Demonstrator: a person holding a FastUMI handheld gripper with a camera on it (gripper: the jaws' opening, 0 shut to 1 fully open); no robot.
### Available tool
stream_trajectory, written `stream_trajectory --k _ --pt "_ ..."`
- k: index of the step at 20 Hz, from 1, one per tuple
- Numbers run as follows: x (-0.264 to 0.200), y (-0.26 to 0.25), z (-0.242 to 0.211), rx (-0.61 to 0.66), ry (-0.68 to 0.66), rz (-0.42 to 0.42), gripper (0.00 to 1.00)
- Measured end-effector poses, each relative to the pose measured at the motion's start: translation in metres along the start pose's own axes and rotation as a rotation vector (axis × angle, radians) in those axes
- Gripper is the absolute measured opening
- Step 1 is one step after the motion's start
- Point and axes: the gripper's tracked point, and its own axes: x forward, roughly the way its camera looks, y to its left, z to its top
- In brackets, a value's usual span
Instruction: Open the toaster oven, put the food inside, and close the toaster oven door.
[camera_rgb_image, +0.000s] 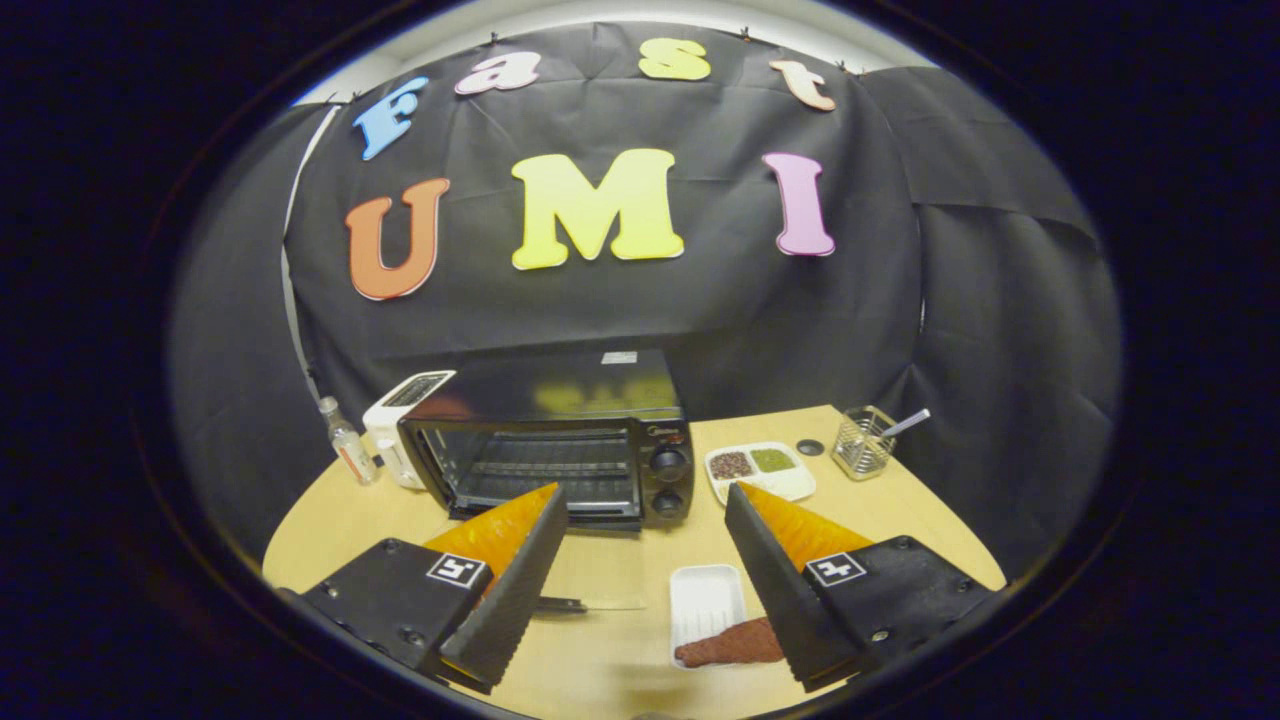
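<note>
The gripper (640, 500) hangs above a light wooden table (900, 520) with its two fingers spread wide apart and nothing between them — it grips no object. Beyond the fingers, towards the back of the table, stands the black toaster oven (560, 450); its glass door (535, 470) looks shut, though the glare makes that hard to judge, and a wire rack shows through the glass. Two round knobs (668, 482) sit one above the other on the oven's right side. Just beside the oven on its left is a white toaster (400, 420), and further left a small clear bottle (348, 442) stands upright.

The food — a reddish-brown slab, apparently a piece of meat (725, 645) — lies on a white tray (705, 600) near the front of the table, close to the right finger and partly hidden by it. A knife (580, 605) lies flat on the table between the fingers, beside the left one.

To the right of the oven sits a white divided dish (790, 485) holding dark and green grains, then a small dark disc (810, 447), and a wire basket (865, 445) with a utensil leaning out of it
</note>
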Motion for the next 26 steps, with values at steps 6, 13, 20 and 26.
stream_trajectory --k 6,13,20,26 --pt "-0.013 -0.079 -0.035 0.007 0.075 -0.077 1.00" --pt "-0.012 -0.111 -0.129 0.092 0.303 0.012 0.95" --pt "-0.005 -0.104 -0.158 0.350 0.454 0.179 0.47" --pt "-0.005 -0.102 -0.147 0.564 0.516 0.289 0.16"
